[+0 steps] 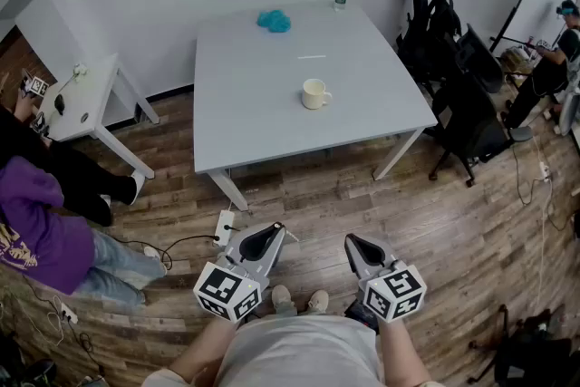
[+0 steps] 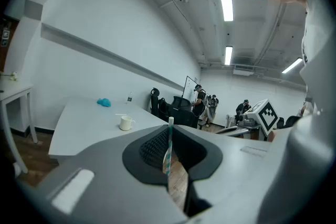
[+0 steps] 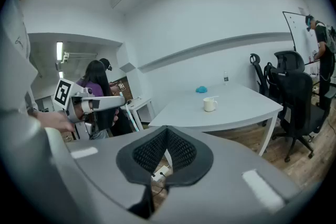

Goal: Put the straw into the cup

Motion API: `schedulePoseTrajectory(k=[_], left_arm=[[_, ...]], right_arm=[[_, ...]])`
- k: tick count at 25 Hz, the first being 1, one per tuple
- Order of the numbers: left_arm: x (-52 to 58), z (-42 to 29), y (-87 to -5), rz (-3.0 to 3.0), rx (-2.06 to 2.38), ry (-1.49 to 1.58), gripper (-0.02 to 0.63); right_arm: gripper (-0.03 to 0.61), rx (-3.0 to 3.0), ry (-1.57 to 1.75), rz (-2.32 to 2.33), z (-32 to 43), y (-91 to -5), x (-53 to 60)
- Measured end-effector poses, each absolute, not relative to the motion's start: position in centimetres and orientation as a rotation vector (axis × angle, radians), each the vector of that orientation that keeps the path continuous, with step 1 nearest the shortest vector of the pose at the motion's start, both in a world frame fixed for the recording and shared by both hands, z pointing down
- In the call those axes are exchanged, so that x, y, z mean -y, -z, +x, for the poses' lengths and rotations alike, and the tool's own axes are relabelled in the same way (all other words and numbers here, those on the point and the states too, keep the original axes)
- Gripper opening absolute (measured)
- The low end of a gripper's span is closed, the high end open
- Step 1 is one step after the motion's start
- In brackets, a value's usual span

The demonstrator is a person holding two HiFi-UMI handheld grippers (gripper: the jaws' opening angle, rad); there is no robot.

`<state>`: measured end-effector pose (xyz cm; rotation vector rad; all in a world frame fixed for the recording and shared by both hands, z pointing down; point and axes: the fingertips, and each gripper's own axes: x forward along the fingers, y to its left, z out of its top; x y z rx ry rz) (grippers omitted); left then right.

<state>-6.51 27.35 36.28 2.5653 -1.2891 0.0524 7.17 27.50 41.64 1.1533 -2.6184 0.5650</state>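
Here, a white table bearing a cup stands on wood floor

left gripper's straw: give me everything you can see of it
The straw is thin and paper-looking, with teal and white stripes and a plain white top end. It stands nearly upright in the left gripper view, pinched between the closed jaws of the left gripper, and its top pokes just past the jaw tips. Only the jaw pads touch it. It is held in the air over the wooden floor, well short of the table and the cup.
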Motion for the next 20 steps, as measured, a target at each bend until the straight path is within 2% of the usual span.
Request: schedulePoseTrajectory(k=[20], left_arm=[[-28.9, -6.9, -35.7, 2.571, 1.280, -0.055, 0.041]], right_arm=[[0.006, 2.660, -0.564, 1.142, 5.5, -40.5, -28.2]])
